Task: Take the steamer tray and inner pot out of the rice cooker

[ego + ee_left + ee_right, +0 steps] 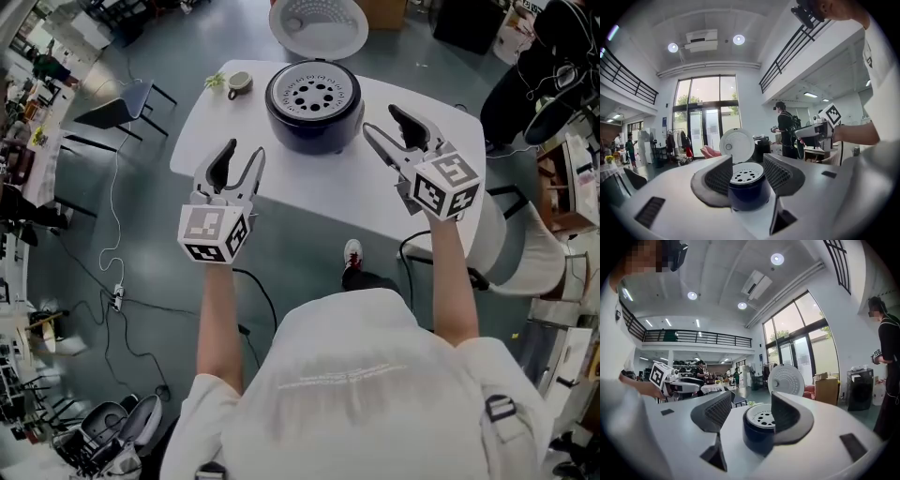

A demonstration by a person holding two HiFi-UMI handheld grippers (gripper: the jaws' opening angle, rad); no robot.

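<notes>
White perforated tray (312, 92) sat atop the dark cooker (314, 129), twelve o'clock on the worktop (309, 192) — probably light, stiff, best pinched at its rim. Left gripper (244, 152) at eight, right gripper (381, 122) at three — both agape, empty.

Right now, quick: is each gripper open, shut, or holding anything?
Left gripper: open, holding nothing, short of the rice cooker.
Right gripper: open, holding nothing, also short of the rice cooker.
</notes>
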